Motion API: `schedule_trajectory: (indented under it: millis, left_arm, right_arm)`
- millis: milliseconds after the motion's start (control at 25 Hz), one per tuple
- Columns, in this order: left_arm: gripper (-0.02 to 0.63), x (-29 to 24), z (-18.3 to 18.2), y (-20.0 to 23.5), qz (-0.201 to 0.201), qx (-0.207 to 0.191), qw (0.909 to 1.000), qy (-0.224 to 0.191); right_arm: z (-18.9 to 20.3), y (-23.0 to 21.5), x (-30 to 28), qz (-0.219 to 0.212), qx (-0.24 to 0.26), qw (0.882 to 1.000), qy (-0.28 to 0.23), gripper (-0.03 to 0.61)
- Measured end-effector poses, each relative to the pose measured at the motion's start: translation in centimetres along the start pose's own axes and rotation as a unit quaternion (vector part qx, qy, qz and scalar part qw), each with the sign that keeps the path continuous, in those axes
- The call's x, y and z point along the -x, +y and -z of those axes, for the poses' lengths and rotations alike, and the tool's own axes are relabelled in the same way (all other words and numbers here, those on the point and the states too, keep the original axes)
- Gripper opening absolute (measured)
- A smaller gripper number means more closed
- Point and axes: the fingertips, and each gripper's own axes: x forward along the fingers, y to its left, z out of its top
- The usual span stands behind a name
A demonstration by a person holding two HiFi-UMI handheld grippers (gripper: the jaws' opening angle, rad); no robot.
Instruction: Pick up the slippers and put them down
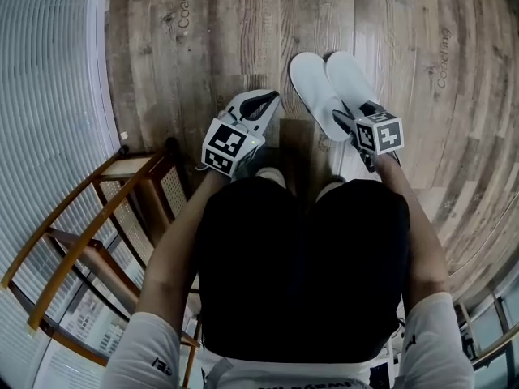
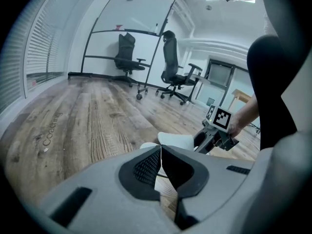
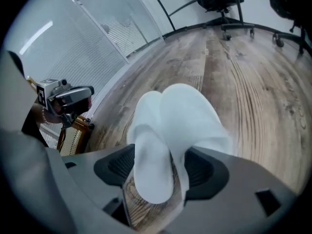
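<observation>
The two white slippers point(image 1: 331, 91) lie side by side on the wooden floor point(image 1: 243, 31). The right gripper point(image 1: 350, 123) has its jaws wide apart around their heel ends. The left gripper point(image 1: 262, 104) is closed and holds nothing.

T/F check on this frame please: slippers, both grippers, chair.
1. Two white slippers lie side by side on the wood floor. True.
2. The left gripper holds one slipper. False: its jaws are together with nothing between them.
3. The right gripper has its jaws wide apart, with the slippers' near ends between them. True.
4. The wooden chair stands at the person's right. False: it is at the person's left, beside the left gripper.
5. The slippers rest on the chair seat. False: they are on the floor, ahead of the person's knees.
</observation>
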Motion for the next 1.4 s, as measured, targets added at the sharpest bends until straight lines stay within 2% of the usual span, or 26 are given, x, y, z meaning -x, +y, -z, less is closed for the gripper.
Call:
schedule_trajectory:
  millis: [120,240,400,480,640,880,1120,1280,1400]
  left_arm:
    - [0.014,1.0,-0.7,-0.4,0.002,-0.002,1.0000,0.007]
    - [0.013,2.3,-1.6,-0.8,0.004,0.000,0.9999,0.014]
    - [0.014,4.6,-4.4,-1.3,0.006,0.011,0.9997,0.021]
    - [0.012,6.3,-6.9,-2.0,0.007,0.019,0.9996,0.018]
    - [0.012,10.3,-15.1,-3.8,0.006,0.032,0.9994,-0.009]
    - [0.012,18.9,-29.6,-7.4,-0.012,0.044,0.9960,-0.077]
    - [0.012,27.7,-42.4,-11.4,-0.030,0.061,0.9883,-0.137]
    - [0.012,33.5,-50.3,-14.4,-0.046,0.052,0.9855,-0.155]
    - [0.012,37.8,-54.8,-17.1,-0.049,0.040,0.9843,-0.165]
  right_arm:
    - [1.4,-0.8,0.7,0.013,-0.028,0.999,0.025,0.276]
    - [0.4,-0.8,2.9,0.032,-0.036,0.999,0.010,0.276]
    - [-2.9,1.5,7.7,0.030,-0.029,0.999,-0.028,0.268]
    - [-5.4,3.5,10.9,0.028,-0.020,0.998,-0.054,0.216]
    - [-11.4,8.4,18.4,0.019,0.012,0.994,-0.107,0.115]
    - [-20.1,17.6,31.0,0.011,0.045,0.983,-0.179,0.056]
    - [-27.7,25.7,44.8,0.006,0.082,0.967,-0.241,0.037]
    - [-32.0,30.7,54.3,0.000,0.103,0.955,-0.278,0.035]
    - [-34.3,34.6,60.8,-0.006,0.111,0.946,-0.304,0.032]
